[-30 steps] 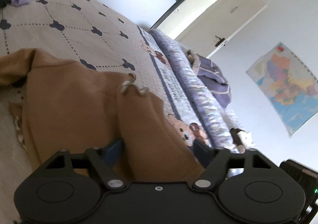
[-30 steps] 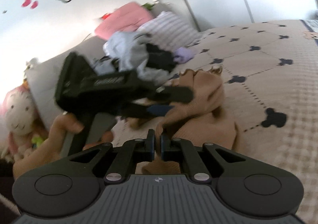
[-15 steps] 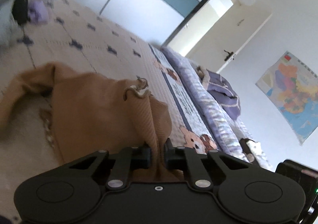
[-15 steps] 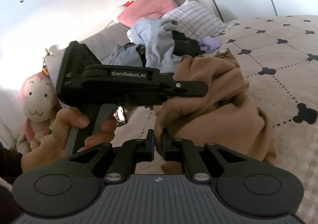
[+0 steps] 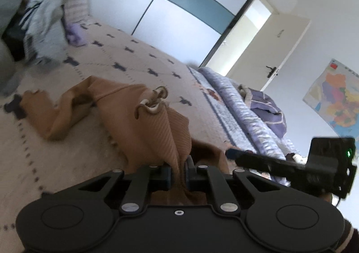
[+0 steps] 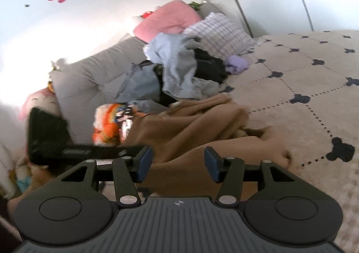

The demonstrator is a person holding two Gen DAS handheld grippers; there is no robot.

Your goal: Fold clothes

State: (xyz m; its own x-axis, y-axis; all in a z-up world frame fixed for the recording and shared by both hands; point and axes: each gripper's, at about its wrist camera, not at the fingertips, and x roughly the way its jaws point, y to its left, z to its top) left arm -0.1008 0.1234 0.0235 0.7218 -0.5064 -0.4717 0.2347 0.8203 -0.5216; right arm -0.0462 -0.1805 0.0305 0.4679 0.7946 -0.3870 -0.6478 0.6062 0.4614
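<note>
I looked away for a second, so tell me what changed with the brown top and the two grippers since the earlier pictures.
The left gripper closed on a fold of the brown top and pulled it out from the bunch. The right gripper, clamped on the top before, has just been opening; the cloth lies between its pads, unpressed. The top now lies more spread on the bedspread. The clothes pile by the pillows stayed put.

Each gripper (image 5: 178, 172) (image 6: 177, 161) was matte black, with blue pads (image 6: 144, 161), silver pivot screws and two round discs on its body. Beside the right gripper's body, a green light (image 5: 348, 153) glowed on its rear block.
</note>
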